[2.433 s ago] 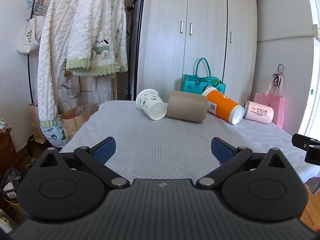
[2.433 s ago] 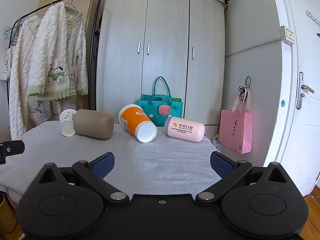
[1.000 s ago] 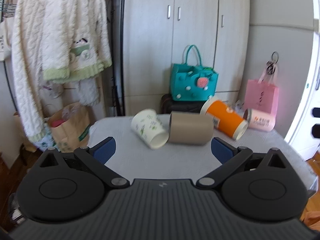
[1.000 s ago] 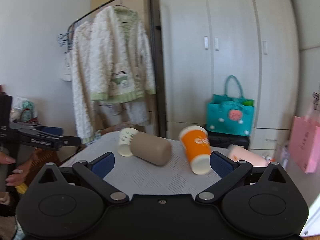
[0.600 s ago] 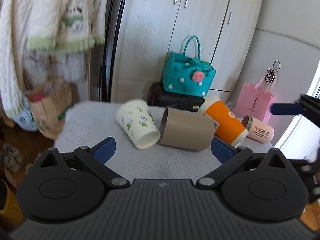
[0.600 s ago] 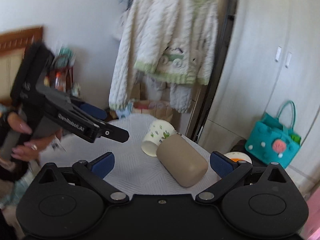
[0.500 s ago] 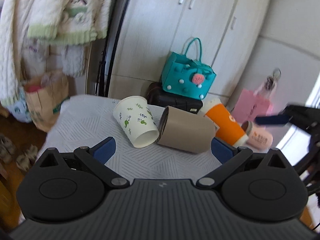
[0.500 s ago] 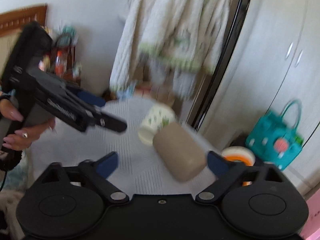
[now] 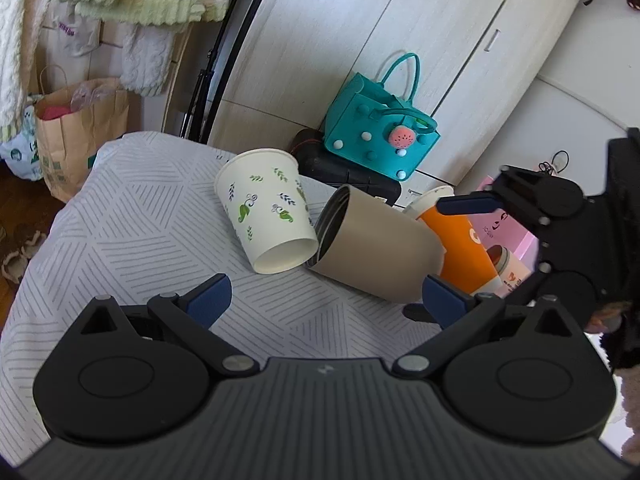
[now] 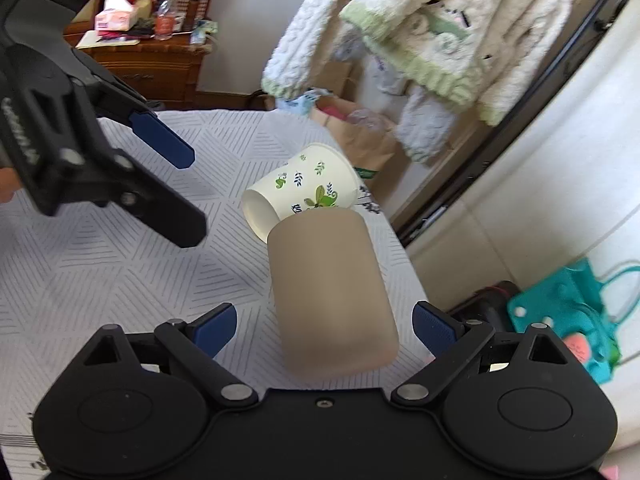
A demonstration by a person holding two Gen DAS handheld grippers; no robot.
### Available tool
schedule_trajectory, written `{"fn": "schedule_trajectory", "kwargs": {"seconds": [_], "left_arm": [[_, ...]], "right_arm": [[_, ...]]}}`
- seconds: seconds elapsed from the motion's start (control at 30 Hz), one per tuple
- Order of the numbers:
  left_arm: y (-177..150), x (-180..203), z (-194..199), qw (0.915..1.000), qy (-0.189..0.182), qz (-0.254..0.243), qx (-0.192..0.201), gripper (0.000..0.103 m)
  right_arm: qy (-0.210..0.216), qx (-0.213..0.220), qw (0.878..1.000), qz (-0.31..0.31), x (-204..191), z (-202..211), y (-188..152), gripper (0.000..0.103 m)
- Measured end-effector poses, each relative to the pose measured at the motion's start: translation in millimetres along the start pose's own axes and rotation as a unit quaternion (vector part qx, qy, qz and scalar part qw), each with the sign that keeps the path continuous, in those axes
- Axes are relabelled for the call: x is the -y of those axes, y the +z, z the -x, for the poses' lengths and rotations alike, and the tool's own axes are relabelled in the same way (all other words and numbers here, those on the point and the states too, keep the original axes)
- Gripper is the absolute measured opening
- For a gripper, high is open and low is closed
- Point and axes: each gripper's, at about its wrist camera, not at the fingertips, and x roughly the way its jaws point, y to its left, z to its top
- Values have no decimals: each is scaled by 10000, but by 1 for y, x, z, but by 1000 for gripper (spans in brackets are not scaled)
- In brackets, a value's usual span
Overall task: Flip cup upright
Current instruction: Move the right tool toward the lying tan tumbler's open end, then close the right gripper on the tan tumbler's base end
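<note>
Several cups lie on their sides on the table. A white leaf-print paper cup (image 9: 268,212) (image 10: 302,190) rests against a tan cup (image 9: 376,252) (image 10: 332,292). An orange cup (image 9: 460,244) and a pink cup (image 9: 512,268) lie behind. My left gripper (image 9: 324,300) is open, just in front of the white and tan cups; it shows in the right wrist view (image 10: 176,184). My right gripper (image 10: 324,326) is open, its jaws on either side of the tan cup's closed end, apart from it; it shows in the left wrist view (image 9: 452,256).
The table has a grey patterned cloth (image 9: 132,220). Behind it stand a wardrobe (image 9: 400,40), a teal bag (image 9: 376,136), a brown paper bag (image 9: 76,128) and a clothes rack with a fluffy white garment (image 10: 420,28). A wooden dresser (image 10: 148,60) stands at the far left.
Both grippers have moved in over the table and closer to the cups. The right gripper has swung round to the tan cup's closed end. Both stay open.
</note>
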Motion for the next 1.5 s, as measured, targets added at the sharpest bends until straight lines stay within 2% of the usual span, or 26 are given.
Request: {"fn": "schedule_trajectory", "kwargs": {"seconds": [0.17,0.27,0.43,0.53,0.57,0.7,0.83,0.93,1.17,1.5], "left_arm": [[-1,-3,-5,10000,18,-7,-65,103],[-3,-6,-8,9999,10,-2,-109,103],[-5,-6,-10,9999,15,-29,-126,103],[-5,-7,-9,9999,-69,33,-96,103],[-5,-8,-9,9998,-140,89,-90,103],[-5,-8,-9,9992,-320,185,-127,103],[-11,-2,-8,9987,-430,175,-207,103],[-16,3,-5,9981,-514,201,-285,103],[-29,20,7,9975,-582,116,-381,103],[-49,52,16,9949,-812,-87,-584,103]], "right_arm": [[205,130,9997,88,8,-20,1,97],[420,241,9988,-103,14,-28,1,97],[459,153,9986,-192,19,-43,2,97],[531,-62,9977,-415,21,-51,0,92],[450,-23,9980,-438,20,-49,-1,86],[606,-130,9905,-1223,26,-42,-4,86],[403,-245,9860,-1602,17,-34,-12,86],[637,-211,9777,-1989,17,-25,-21,85],[654,16,9667,-2473,6,4,-46,84],[372,202,9491,-3123,-21,41,-83,84]]}}
